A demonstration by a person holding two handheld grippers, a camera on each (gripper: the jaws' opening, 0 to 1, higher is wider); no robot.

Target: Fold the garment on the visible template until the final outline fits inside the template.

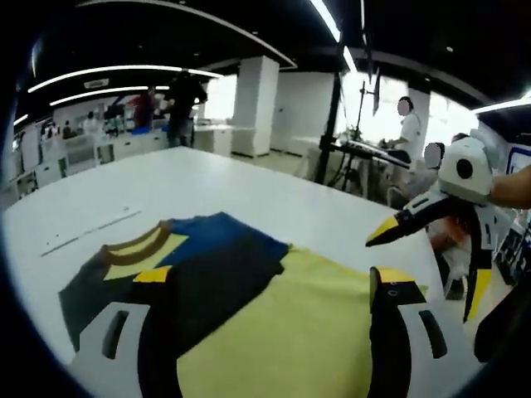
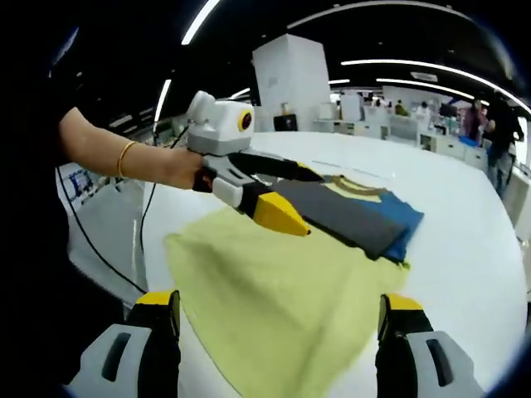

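Garment (image 1: 249,315) flat on white table (image 1: 249,182): yellow body near, dark and blue part beyond. Left gripper (image 2: 286,199) jaws parted, empty, hovering over yellow-dark boundary. Right gripper (image 2: 278,311) jaws wide apart, empty, straddling near yellow edge, not touching cloth.

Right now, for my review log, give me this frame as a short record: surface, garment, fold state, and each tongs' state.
surface: white table
garment: yellow T-shirt with dark grey and blue panels and a striped collar
fold state: dark upper part lies doubled over the yellow part; rest spread flat
left tongs: open, empty, above the shirt
right tongs: open, empty, above the yellow hem
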